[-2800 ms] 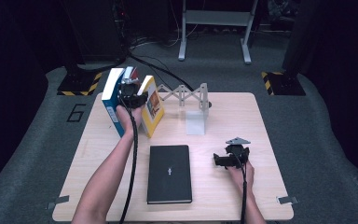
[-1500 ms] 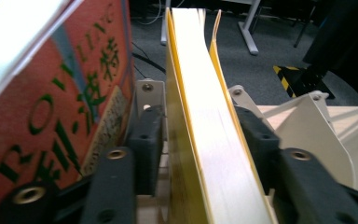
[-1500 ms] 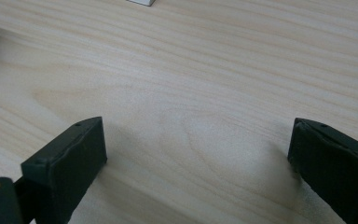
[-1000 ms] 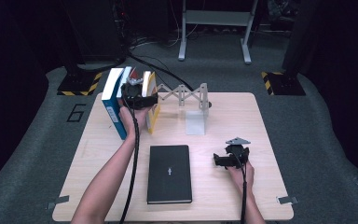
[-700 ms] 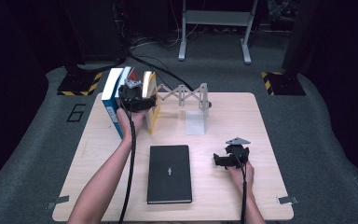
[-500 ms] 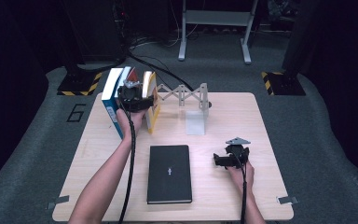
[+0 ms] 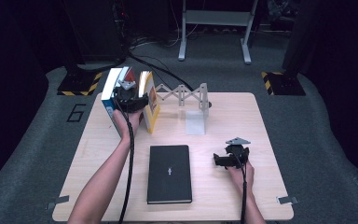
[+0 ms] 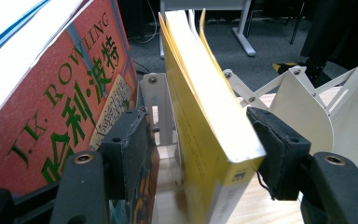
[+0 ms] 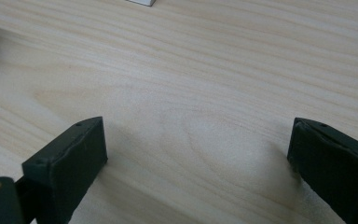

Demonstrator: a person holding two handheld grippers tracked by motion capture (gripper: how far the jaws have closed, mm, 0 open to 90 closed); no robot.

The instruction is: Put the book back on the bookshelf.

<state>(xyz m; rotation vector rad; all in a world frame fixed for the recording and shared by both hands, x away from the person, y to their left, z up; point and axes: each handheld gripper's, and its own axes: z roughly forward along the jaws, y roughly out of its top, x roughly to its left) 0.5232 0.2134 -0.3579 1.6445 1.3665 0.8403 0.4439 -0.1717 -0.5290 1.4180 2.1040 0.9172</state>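
Note:
A yellow book (image 8: 205,126) stands upright in the white folding rack (image 7: 182,93) at the table's far left, and it also shows from above (image 7: 148,100). My left gripper (image 8: 205,140) straddles its spine. The right pad (image 8: 279,154) touches the cover. The left pad (image 8: 130,149) stands a small gap off, squeezed against a red book (image 8: 60,93). Its jaws have just been closing with the yellow book between them. From above, that left gripper (image 7: 136,99) sits between the books. My right gripper (image 7: 220,160) rests open on the bare wood, and nothing lies between its jaws (image 9: 196,154).
A blue and white book (image 7: 111,91) stands left of the red one. A black book (image 7: 169,172) lies flat at the front middle of the table (image 7: 242,112). A white rack divider (image 7: 196,122) stands behind it. Dark carpet surrounds the table.
The left gripper has edged forward over the yellow book, and that book stands more upright than before. The right gripper has not moved.

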